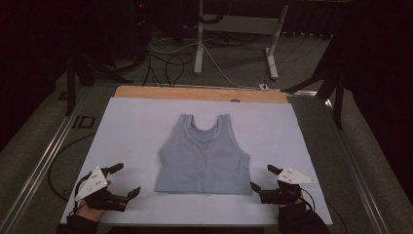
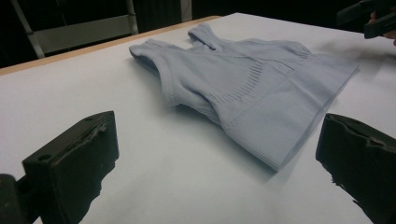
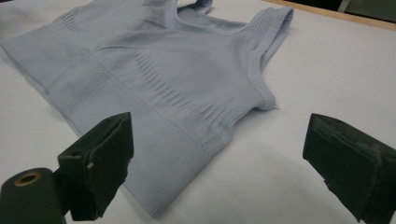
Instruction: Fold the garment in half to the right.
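Your left gripper [image 1: 122,181] sits low at the near left of the white mat [image 1: 131,126], jaws spread wide, nothing between them. It's well apart from the garment; bare mat lies between its jaws and the near left hem corner.

Your right gripper [image 1: 263,178] is at the near right, jaws also spread, nothing pinched. It's closer in: 1 jaw tip sits just beside the near right hem corner. From its own view [image 3: 215,154] the hem corner lies between the 2 jaws but the pads aren't pressing on it. Can't tell if the jaw tip actually touches fabric.

The light blue crop top [image 1: 203,158] lies flat in the middle of the mat, spread out, hem band toward you, 2 straps pointing away. In the left gripper view [image 2: 247,88] the fabric looks smooth apart from a slight lift along the near armhole edge. No fold in it yet.

Past it, bare mat, then the wooden table edge [image 1: 199,92], then floor cables and a white desk frame [image 1: 234,29].

My read: this is the start. Garment laid out, both grippers staged at the hem side, 0 grasps made. Left to do: all of it. Pinch both hem corners, then whatever fold or lift you're after.
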### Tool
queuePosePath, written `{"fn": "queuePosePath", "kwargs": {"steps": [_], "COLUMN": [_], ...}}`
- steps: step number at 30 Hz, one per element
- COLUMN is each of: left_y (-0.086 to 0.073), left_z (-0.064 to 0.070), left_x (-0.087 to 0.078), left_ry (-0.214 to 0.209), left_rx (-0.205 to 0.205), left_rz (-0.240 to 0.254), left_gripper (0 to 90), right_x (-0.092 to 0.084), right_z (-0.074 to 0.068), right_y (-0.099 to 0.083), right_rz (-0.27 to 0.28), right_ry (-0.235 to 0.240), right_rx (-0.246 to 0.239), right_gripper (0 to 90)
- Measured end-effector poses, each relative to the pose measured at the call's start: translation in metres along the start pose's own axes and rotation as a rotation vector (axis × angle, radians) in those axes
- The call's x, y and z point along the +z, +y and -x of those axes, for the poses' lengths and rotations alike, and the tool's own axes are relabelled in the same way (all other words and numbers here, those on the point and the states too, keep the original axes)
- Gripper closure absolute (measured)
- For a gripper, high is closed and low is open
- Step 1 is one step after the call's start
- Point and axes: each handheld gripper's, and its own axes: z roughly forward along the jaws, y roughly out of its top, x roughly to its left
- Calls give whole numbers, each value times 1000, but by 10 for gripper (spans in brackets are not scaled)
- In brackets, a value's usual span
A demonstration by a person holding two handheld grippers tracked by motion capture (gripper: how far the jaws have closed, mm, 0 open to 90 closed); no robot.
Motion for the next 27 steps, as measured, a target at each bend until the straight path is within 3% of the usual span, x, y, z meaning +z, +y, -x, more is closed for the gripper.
{"fn": "queuePosePath", "kwargs": {"steps": [15,20,27], "left_y": [1,2,10], "left_z": [2,2,8], "left_x": [1,2,5], "left_ry": [-3,-23,-47], "left_rx": [15,-5,3], "left_rz": [2,-7,-15], "left_gripper": [1,1,1], "right_x": [3,4,0], "right_z": [-2,-6,-9], "right_y": [2,5,14], "right_rz": [-25,-41,-13], "right_ry": [-3,-2,13], "right_rx": [-18,-40,-15], "right_gripper": [83,82,81]}}
